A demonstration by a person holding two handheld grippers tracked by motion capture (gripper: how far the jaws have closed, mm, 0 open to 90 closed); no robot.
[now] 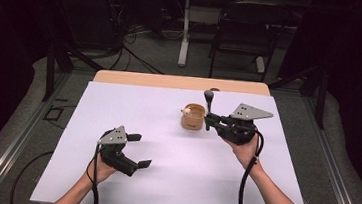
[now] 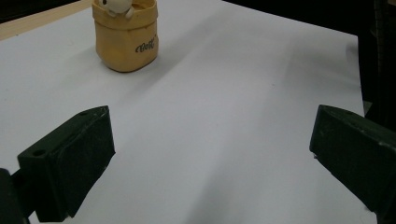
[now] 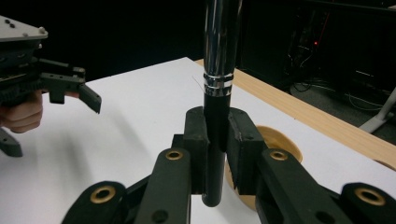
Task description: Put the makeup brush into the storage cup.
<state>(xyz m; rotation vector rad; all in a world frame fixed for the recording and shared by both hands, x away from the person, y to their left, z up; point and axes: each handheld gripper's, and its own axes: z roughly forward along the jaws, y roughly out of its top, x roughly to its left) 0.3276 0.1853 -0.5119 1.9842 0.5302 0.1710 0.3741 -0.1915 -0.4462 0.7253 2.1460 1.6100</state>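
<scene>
A slim tool with a black handle and a chrome shaft [image 3: 217,93] is gripped upright in the right claw [image 3: 217,144], the two black jaws clenched on the dark handle just below the silver bands. In the high view the same tool [image 1: 208,107] is seen standing tall in the right claw [image 1: 211,120], its rounded dark head uppermost, just beside the small tan cup-shaped container [image 1: 192,116] on the white worktop [image 1: 161,180]. The tool is held clear of the worktop and to the right of the container, not inside it.

The left claw [image 1: 136,150] is held low over the near left of the white sheet, well apart from the container, its jaws spread wide with nothing between them. From the left gripper view the tan container [image 2: 125,35] is made out far ahead, lettering on its side and a small pale figure [image 2: 116,5] perched at its rim.

As a judgement: the pick-up of the tool is done, and the grasp looks firm. What appears left is the placing, most likely the lowering of the tool into the container's open mouth, followed by release. Whether the container will need steadying by the idle left claw cannot be told.
</scene>
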